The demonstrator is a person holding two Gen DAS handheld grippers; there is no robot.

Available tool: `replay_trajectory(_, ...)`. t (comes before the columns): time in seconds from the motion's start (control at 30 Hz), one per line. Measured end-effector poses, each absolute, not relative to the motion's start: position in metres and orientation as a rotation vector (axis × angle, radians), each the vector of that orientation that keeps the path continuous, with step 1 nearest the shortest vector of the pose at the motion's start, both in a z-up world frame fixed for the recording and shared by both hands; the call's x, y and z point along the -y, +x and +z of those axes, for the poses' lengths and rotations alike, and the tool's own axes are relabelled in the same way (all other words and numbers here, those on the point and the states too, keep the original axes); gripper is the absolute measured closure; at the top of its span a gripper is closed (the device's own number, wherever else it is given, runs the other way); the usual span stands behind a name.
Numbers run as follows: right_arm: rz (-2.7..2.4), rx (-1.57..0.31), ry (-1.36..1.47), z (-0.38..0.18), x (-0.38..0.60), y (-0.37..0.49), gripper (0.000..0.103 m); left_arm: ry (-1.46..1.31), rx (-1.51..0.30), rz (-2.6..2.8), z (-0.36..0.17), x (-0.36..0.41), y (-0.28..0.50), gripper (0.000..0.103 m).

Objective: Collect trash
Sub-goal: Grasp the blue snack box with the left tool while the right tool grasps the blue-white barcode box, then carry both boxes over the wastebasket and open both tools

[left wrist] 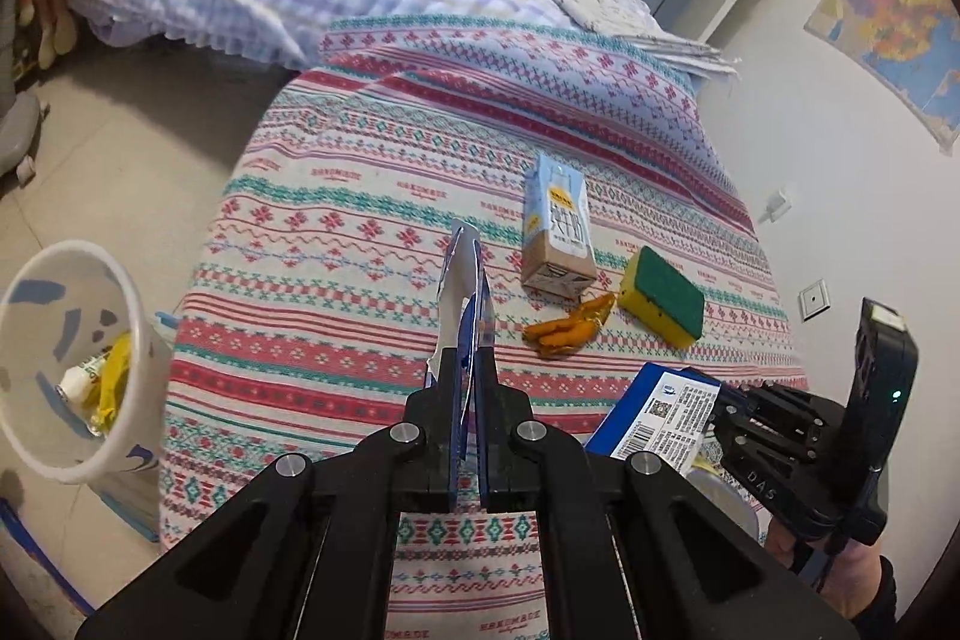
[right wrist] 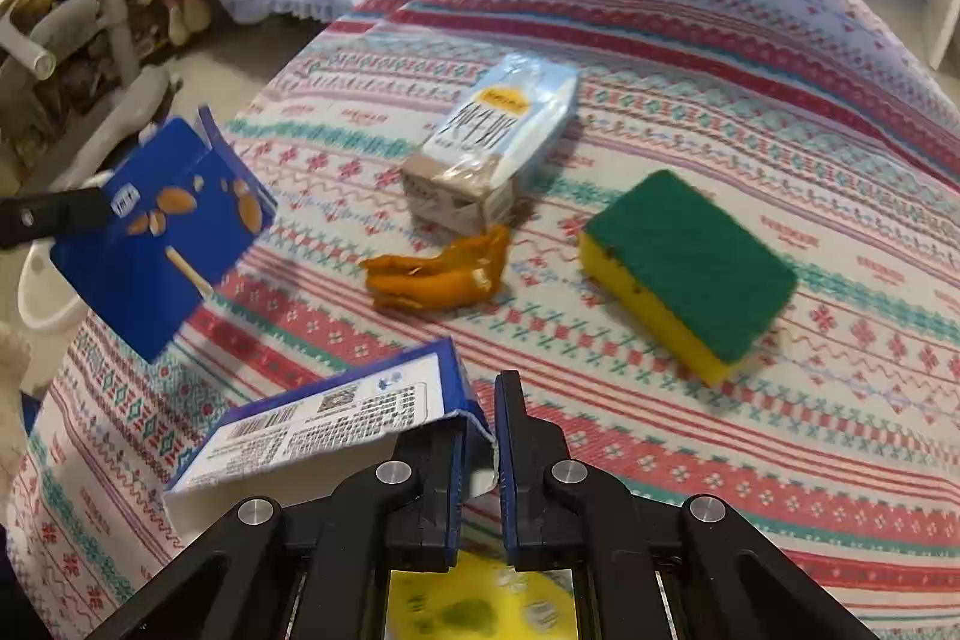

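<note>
Trash is partly collected. My left gripper [left wrist: 465,370] pinches a torn blue carton piece [left wrist: 462,292] at centre frame; my right gripper [right wrist: 480,436] clamps a second carton piece [right wrist: 336,424] at lower centre. The bin [left wrist: 36,436] at lower left already holds scraps. Left on the bedspread [right wrist: 750,39], I judge: milk carton [right wrist: 498,129], orange peel [right wrist: 438,274] touching it, sponge [right wrist: 690,268] nearby. Nothing blocks the bin.
</note>
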State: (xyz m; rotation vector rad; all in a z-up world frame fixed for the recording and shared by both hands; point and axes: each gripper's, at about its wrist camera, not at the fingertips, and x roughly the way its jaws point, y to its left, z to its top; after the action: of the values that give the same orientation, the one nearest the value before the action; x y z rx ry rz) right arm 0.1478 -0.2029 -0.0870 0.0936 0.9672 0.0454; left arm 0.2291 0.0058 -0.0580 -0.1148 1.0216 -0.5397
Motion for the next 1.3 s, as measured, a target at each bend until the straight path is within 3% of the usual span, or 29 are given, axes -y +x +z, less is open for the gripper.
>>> replay_trajectory(0.63, 0.11, -0.937, 0.065, -0.075, 0.142, 0.165, 0.099, -0.209, -0.975, -0.466, -0.05, -0.088, 0.234, 0.1)
replay_trajectory(1.0, 0.215, -0.912, 0.099, -0.072, 0.074, 0.196, 0.098, -0.478, -0.951, -0.245, -0.054, -0.218, 0.267, 0.1)
replay_trajectory(1.3, 0.293, -0.903, 0.137, -0.08, 0.008, 0.238, 0.098, -0.501, -0.991, -0.074, -0.08, -0.267, 0.28, 0.1)
